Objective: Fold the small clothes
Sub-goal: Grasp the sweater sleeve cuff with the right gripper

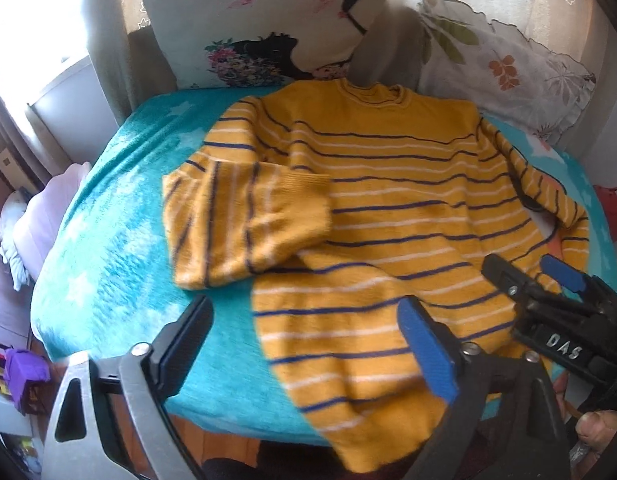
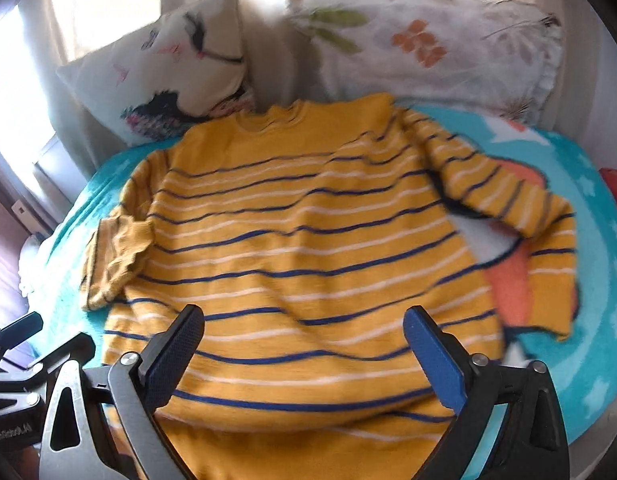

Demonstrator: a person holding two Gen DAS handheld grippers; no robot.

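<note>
Both the left gripper [image 1: 304, 344] and the right gripper [image 2: 304, 356] gape empty above the sweater [image 1: 388, 216] hem. Next, I judge, pinch the sleeve [image 2: 520, 208] lying out beside the sweater and fold it inward.

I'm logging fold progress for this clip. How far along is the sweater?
Early. Done: the yellow striped sweater lies flat on the teal blanket, its left sleeve already folded across the chest. In hand: nothing; the left gripper and right gripper are open near the hem. Left: the right sleeve and the body folds.
</note>
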